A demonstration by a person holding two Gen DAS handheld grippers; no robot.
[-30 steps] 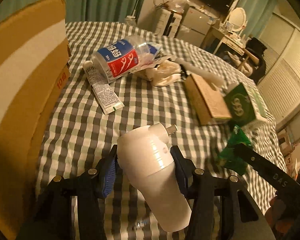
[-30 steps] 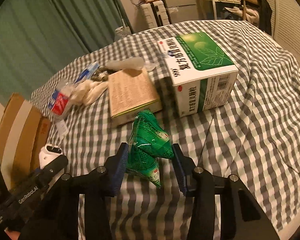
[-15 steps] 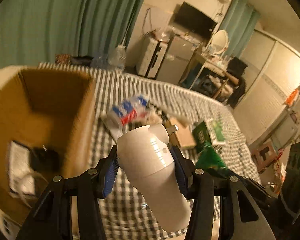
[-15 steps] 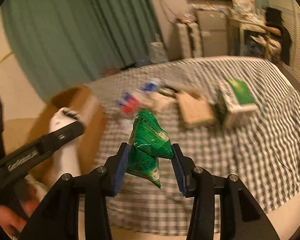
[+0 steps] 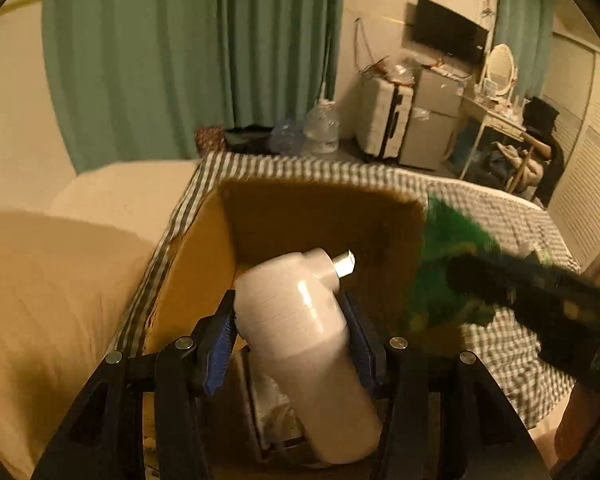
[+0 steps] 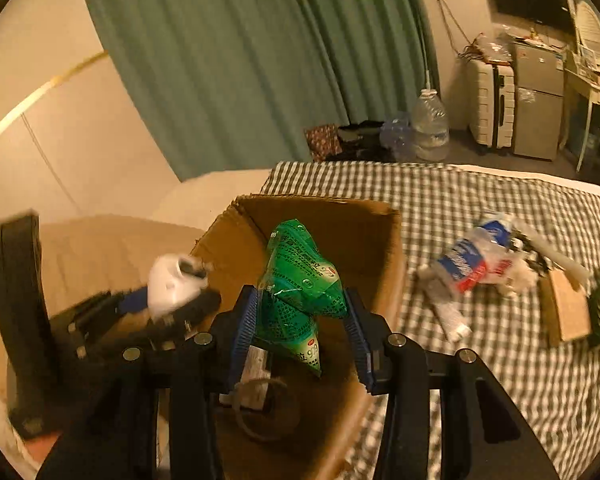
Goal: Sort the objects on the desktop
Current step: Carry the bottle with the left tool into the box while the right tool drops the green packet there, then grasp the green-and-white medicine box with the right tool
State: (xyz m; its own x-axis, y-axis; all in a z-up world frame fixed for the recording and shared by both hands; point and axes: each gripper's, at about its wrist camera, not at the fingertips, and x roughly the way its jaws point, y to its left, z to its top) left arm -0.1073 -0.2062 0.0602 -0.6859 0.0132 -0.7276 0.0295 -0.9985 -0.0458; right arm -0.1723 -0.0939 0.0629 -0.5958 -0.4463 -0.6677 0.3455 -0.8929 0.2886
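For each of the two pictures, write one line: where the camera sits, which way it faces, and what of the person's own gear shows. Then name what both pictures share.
Left wrist view: sits on the left claw, looks down into the cardboard box; its opening jaws flank a white bottle; the right claw crosses at right.
Right wrist view: sits on the right claw, faces the box and checked cloth; its opening jaws flank a green packet; the left claw shows at left.
Shared: box, bottle, packet, cloth, green curtain.

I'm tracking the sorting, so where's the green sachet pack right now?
In the right wrist view the green sachet pack sits between the opening jaws of the right gripper, above the open cardboard box, right of the white bottle.
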